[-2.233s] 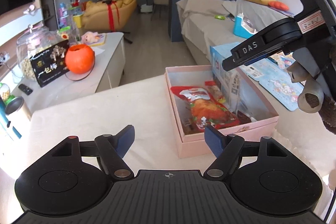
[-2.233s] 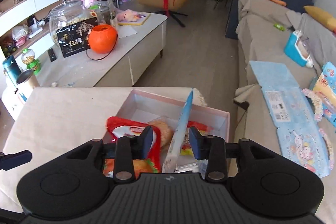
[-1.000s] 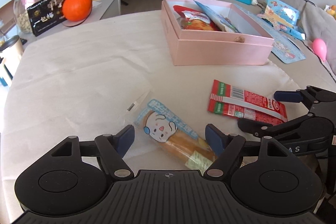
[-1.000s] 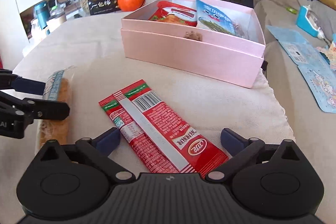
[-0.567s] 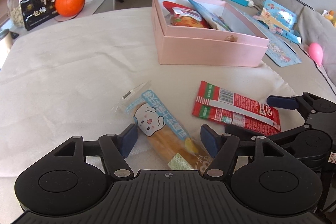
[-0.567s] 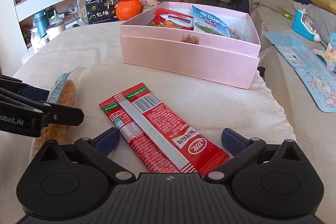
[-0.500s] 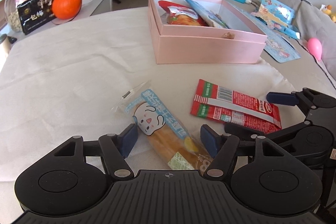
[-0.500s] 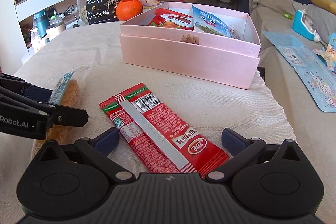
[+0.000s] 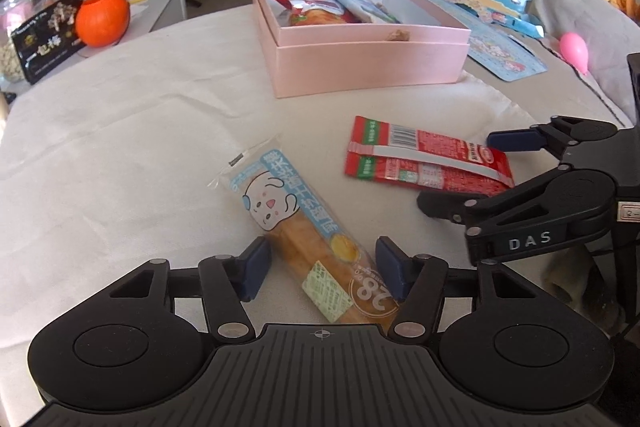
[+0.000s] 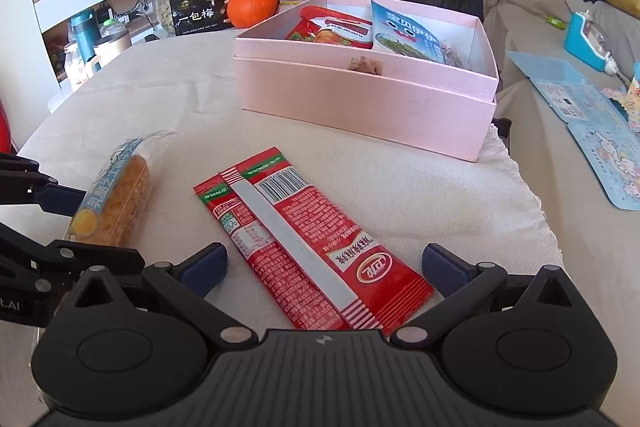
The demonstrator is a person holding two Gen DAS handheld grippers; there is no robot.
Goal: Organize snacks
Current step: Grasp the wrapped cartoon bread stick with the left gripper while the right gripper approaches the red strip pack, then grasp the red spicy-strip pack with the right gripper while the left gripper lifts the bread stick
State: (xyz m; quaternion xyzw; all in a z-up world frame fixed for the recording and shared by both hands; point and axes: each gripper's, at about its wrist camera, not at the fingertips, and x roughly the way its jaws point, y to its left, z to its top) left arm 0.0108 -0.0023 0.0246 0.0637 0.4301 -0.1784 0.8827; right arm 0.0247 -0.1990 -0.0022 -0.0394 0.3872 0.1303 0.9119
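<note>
Your left hand-held gripper is closing, pads not yet pressing, around the blue-wrapped long bread snack to lift it, while the right hand-held gripper waits released over the red foil packet.

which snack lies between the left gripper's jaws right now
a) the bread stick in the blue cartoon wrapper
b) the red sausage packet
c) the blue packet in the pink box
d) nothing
a: in the left wrist view the left gripper has its closing jaws on either side of the bread stick in the blue cartoon wrapper, while the red sausage packet lies off to the side by the right gripper.
</note>
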